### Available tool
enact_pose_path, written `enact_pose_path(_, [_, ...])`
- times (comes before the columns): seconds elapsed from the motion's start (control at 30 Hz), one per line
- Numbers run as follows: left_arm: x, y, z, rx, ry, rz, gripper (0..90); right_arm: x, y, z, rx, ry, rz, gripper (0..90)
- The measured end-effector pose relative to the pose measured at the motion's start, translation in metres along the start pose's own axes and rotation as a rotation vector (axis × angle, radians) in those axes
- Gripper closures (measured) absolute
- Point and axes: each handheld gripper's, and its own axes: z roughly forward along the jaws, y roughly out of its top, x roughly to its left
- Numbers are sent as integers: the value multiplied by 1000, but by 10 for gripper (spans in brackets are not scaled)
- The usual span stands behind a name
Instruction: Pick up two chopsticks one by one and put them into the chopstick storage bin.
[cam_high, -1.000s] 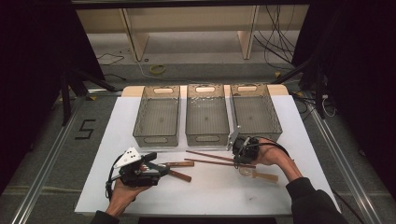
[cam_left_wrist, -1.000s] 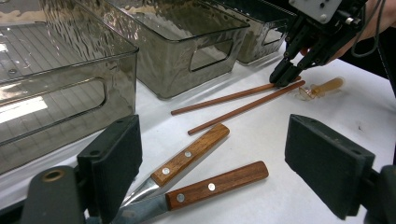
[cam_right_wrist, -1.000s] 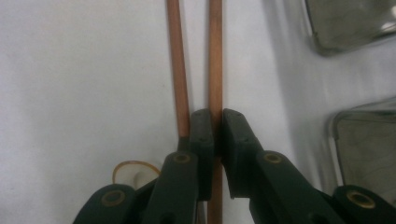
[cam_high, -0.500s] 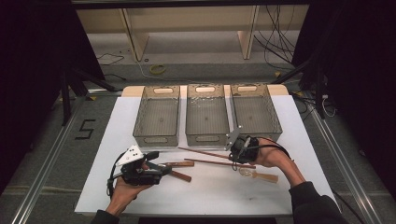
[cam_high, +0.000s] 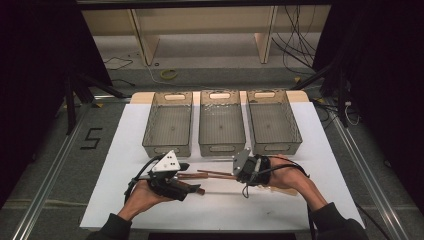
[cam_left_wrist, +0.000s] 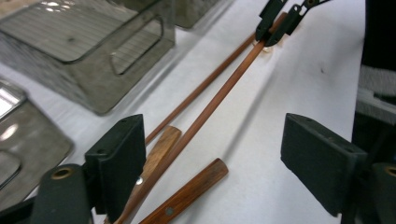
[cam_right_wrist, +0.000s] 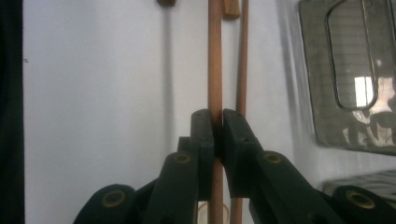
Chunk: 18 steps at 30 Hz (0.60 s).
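Pinching one wooden stick (cam_right_wrist: 215, 60), the right gripper (cam_high: 239, 169) held it above the mat, near-centre; left gripper (cam_left_wrist: 210, 158) gaped, just narrowing, around its other end; the thin stick could pivot and slip.

The three bins (cam_high: 220, 122) stand side by side in a row across the far part of the table (cam_high: 125, 165), blocking the way there, while the near white strip by the hands lies free.

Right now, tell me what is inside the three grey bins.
In the high view the left bin, middle bin and right bin show bare ribbed floors, nothing inside. The strip just behind each near wall is partly hidden.
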Motion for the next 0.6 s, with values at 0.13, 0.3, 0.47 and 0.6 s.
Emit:
enact_pose_path(0.13, [-3,6,7,75,-17,52,254,5,4,-2,-12,2,-17,841])
enact_pose_path(0.3, [-7,14,13,121,-29,113,303,10,8,-4,-17,-10,-42,841])
enact_pose_path(0.47, [-13,23,19,167,-45,186,391,15,11,-8,-20,-6,-66,841])
enact_pose_path(0.6, [-17,25,24,208,-51,220,448,18,12,-10,-15,1,-67,840])
